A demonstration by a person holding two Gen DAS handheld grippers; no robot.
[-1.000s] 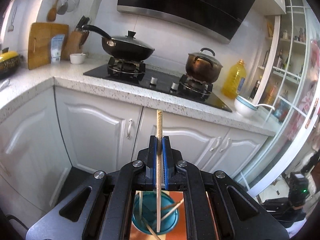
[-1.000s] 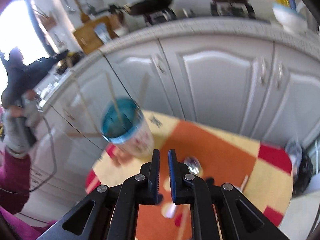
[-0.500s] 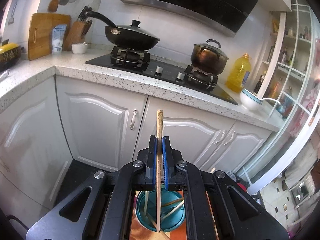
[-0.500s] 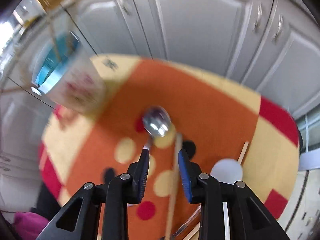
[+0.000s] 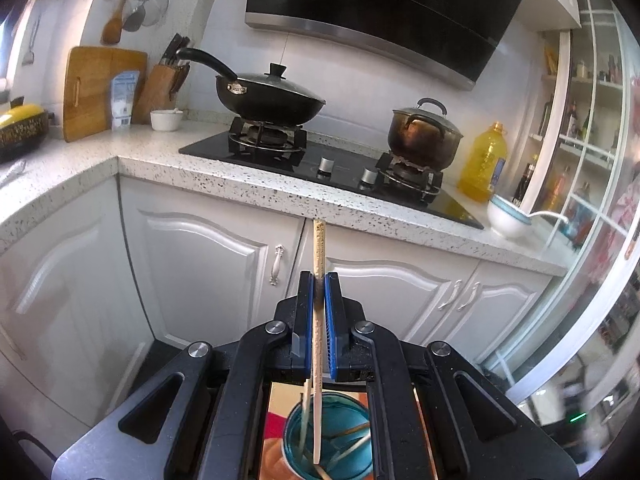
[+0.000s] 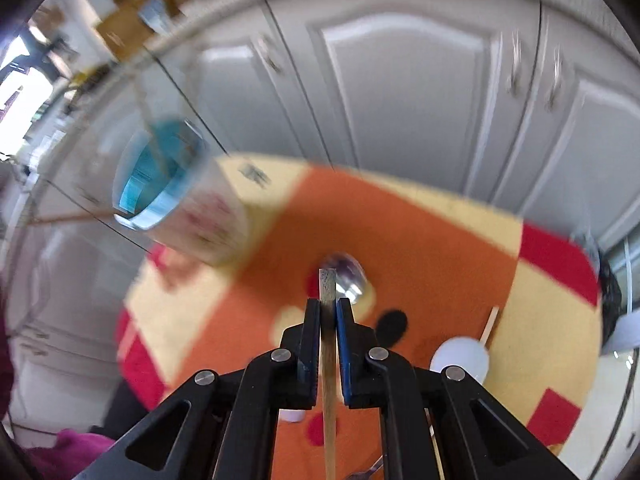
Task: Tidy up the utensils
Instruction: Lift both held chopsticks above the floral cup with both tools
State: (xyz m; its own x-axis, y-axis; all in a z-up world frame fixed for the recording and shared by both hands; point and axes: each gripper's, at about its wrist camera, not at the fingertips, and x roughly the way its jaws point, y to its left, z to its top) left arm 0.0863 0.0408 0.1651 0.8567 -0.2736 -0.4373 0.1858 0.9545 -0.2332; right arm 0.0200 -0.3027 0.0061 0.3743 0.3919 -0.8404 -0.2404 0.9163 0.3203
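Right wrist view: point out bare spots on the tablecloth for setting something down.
Free: the orange stretch between cup and spoon, and the yellow corner right of the white lid. Crowded: around the spoon and the right gripper, shut on a chopstick.

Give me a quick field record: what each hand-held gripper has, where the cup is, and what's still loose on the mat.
left hand-held gripper: shut on a pale wooden chopstick, upright, lower end over the cup
right hand-held gripper: shut on a second wooden chopstick
cup: white holder with teal inside, on the orange, yellow and red mat, chopsticks already in it
loose on mat: shiny metal spoon; white spoon; another chopstick
image quality: right wrist view blurred
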